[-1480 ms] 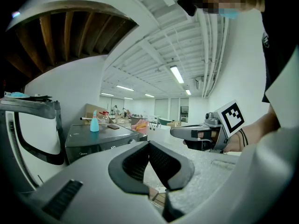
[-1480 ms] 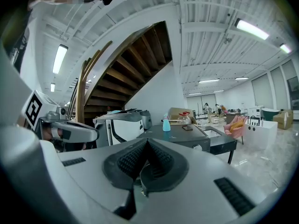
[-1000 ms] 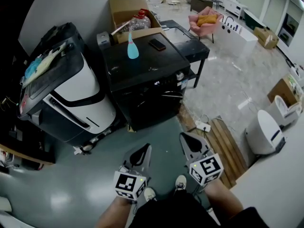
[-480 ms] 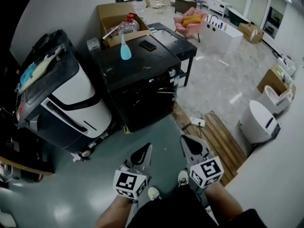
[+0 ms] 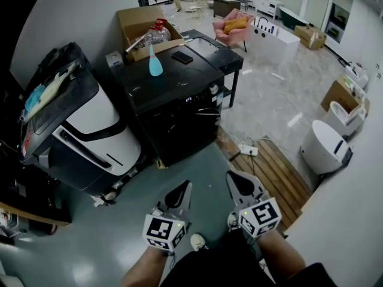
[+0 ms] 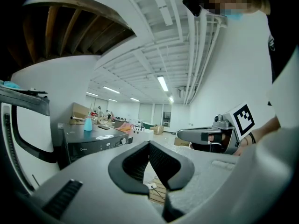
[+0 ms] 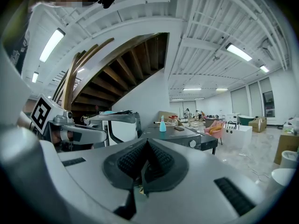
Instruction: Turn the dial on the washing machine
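My left gripper (image 5: 181, 190) and right gripper (image 5: 238, 178) are both closed and empty, well short of the dial (image 5: 213, 89) at the front right of the far washing machine (image 5: 173, 76). If I arrive with jaws together, I risk bumping it, not gripping.

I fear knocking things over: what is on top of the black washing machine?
A light blue plastic bottle and a flat dark object, perhaps a phone, stand there. The surface beneath them is hidden.
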Available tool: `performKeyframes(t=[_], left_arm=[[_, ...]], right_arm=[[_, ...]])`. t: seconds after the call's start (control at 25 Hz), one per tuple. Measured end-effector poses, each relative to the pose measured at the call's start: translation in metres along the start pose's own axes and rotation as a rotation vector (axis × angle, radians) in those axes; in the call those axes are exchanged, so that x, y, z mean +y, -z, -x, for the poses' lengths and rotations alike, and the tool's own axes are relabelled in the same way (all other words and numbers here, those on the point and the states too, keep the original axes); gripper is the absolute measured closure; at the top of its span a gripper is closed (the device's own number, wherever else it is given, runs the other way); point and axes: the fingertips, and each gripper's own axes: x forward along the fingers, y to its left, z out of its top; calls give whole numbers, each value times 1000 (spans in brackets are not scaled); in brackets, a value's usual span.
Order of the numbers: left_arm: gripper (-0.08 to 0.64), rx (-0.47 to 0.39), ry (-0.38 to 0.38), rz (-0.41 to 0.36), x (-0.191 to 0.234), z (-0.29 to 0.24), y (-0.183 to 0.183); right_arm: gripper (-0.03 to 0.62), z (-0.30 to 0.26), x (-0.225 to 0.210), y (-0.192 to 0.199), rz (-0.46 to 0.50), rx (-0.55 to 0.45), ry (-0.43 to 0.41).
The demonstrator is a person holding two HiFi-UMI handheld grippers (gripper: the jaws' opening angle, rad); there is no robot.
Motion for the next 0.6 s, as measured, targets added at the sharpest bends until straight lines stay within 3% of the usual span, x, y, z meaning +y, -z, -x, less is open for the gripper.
performKeyframes(t=[0.6], left_arm=[[555,6,11,-4,4,10,2]], right_arm=[[595,2,10,3,0,2,12]])
